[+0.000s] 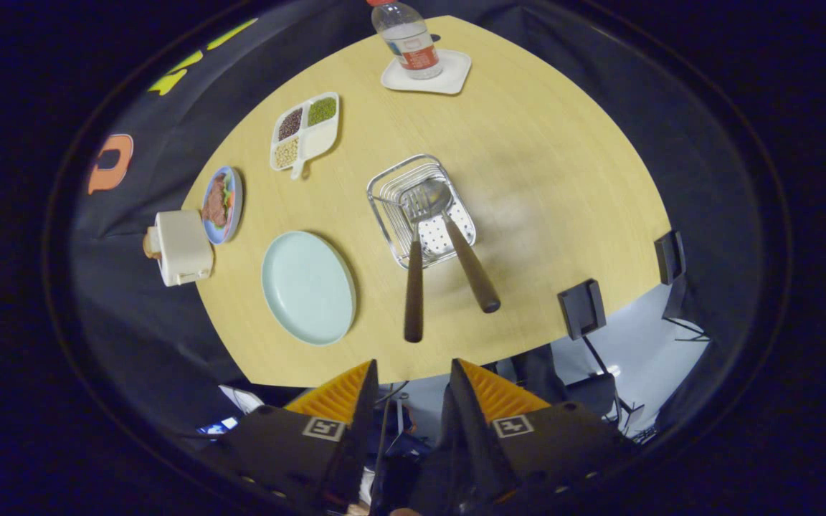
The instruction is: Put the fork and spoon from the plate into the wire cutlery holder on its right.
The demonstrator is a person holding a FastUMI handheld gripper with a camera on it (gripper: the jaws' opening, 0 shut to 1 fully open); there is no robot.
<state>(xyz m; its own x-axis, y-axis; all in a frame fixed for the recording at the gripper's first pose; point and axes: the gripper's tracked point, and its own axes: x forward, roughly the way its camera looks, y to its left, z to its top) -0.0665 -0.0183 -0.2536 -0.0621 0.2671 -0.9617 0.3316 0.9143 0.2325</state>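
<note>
Cutlery counts two pieces: one fork [415, 251] and one spoon [456, 236], both standing in the single wire cutlery holder [390, 188] on the wooden counter [542, 179]. Their heads lie inside the basket, close together, while the two dark handles lean out over its near rim toward the claw [413, 376], the fork's on the left and the spoon's on the right. One pale green plate [307, 287] sits just left of the holder with nothing on it.

The claw hangs above the near edge of the counter, well apart from the handles. Its two fingers [355, 390] stand a moderate gap apart and grip nothing; between them shows only the floor area below the counter edge.

Farther out are one white divided dish [305, 132] with four compartments, three holding beans or grains of different colours, one small blue plate [230, 204] carrying food, and one cream-coloured boxy object [182, 247] at the counter's left edge just beside that blue plate. Beyond the holder, at the far side, one clear plastic bottle [407, 36] with a red cap stands upright on one white square tray [449, 75]. Two dark clamps [581, 308] grip the counter's right-hand edge, set apart from each other.
</note>
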